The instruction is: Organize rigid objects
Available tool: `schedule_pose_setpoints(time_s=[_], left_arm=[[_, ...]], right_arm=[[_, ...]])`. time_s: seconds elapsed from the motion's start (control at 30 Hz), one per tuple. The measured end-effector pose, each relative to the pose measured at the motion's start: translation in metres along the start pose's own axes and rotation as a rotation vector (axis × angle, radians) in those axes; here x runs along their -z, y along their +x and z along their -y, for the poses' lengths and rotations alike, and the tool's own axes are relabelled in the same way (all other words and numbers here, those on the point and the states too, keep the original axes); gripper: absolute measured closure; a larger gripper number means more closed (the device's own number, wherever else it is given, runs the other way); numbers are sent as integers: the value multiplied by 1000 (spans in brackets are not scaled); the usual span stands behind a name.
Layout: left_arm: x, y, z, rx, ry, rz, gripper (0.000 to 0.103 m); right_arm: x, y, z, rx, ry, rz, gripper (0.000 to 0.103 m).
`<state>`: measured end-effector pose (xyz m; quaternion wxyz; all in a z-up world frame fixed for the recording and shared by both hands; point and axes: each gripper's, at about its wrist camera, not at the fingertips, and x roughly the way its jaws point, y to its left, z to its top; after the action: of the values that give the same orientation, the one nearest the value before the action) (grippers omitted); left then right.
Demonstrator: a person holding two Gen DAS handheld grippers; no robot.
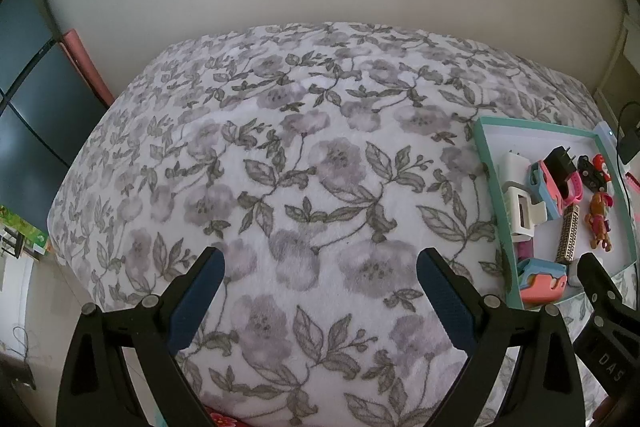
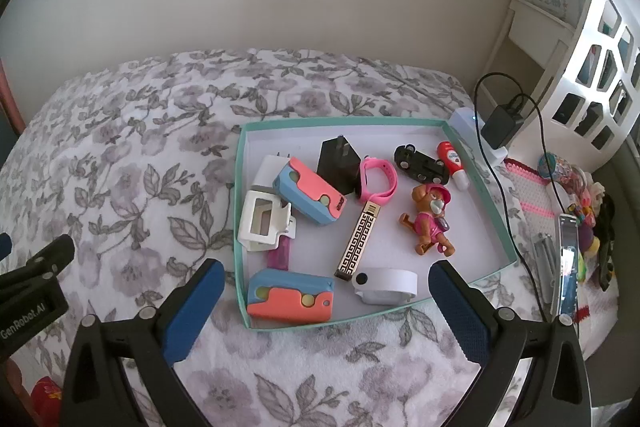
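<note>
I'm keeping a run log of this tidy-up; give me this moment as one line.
left tongs open, empty, over floral blanket | right tongs open, empty, near teal box | toys, chargers inside box

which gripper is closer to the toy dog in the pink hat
Right. The right gripper hangs open at the near edge of the teal tray, with the toy dog just ahead. The left gripper is open over bare blanket, well left of the tray.
</note>
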<state>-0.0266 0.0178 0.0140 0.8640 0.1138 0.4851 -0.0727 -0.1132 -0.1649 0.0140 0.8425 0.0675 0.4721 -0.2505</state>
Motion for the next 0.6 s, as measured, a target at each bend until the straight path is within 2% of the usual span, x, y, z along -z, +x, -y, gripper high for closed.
schedule_pose_setpoints(time_s=[0.6], left_arm=[[0, 3, -3, 1, -13, -13, 6]], right_arm=[[1, 2, 0, -3, -8, -7, 0]])
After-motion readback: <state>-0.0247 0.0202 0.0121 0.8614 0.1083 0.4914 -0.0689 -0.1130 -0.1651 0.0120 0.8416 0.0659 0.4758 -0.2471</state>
